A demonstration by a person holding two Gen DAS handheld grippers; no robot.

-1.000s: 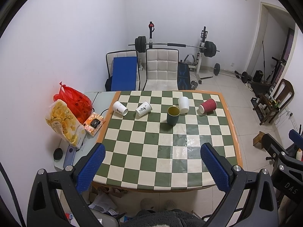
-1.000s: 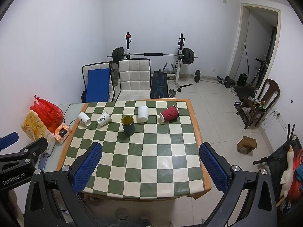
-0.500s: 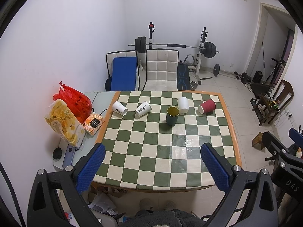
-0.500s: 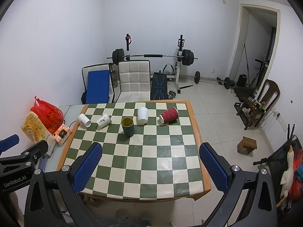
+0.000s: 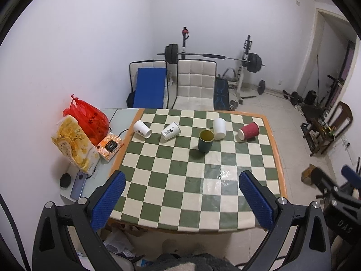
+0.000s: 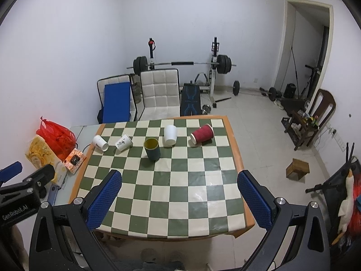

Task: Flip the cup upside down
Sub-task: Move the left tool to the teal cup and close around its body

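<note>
Checkered table (image 5: 274,149) spread well ahead of both grippers. Left gripper (image 5: 181,201) and right gripper (image 6: 179,199) spread wide, holding nothing. Far ahead, upright, mouth up: green cup (image 6: 152,149), slightly left of right gripper's centreline; neither hand clearly nearer.

The left gripper (image 5: 180,192) is held up high with its jaws wide apart. The right gripper (image 6: 179,192) is the same, holding nothing.

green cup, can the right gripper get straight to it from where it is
Probably yes. The right gripper is open and empty, and only bare checkered table lies between it and the upright green cup; the white cup stands behind.
</note>
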